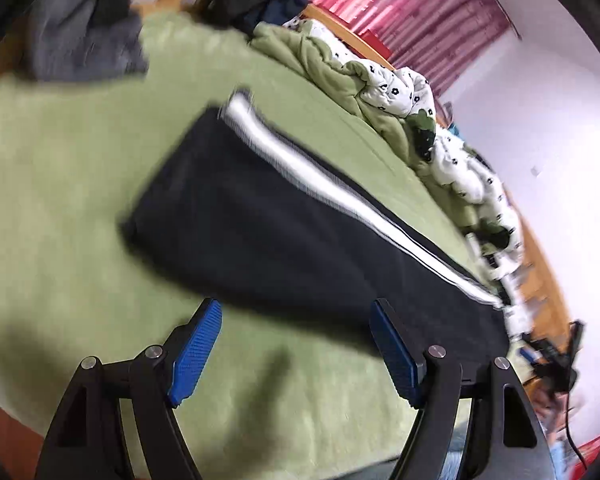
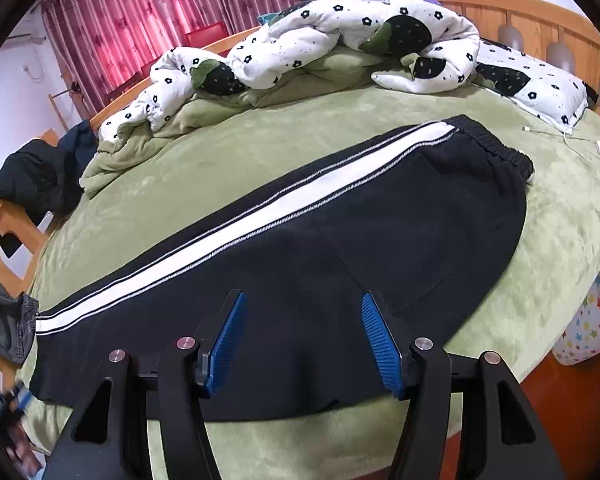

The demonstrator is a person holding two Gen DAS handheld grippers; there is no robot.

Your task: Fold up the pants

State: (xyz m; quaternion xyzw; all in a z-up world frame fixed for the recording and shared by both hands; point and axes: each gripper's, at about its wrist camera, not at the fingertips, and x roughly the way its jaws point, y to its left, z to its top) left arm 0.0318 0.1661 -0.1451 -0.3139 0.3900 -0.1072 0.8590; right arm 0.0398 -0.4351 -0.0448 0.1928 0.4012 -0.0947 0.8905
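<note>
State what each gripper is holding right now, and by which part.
Nothing is held. The left gripper and the right gripper are both open and empty above the pants, which lie flat on the bed.

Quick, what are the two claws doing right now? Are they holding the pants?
Left claw: open, holding nothing, above the green blanket beside the pants.
Right claw: open, holding nothing, over the pants.

The left wrist view is smeared by motion: the pants (image 1: 260, 216) ahead of the fingers (image 1: 196, 352) lose their edges, and the small dark objects (image 1: 556, 356) right of the fingers cannot be identified. In the right wrist view, the pants' (image 2: 300, 248) near hem sits behind the fingers (image 2: 380, 344) (its fold unreadable).
</note>
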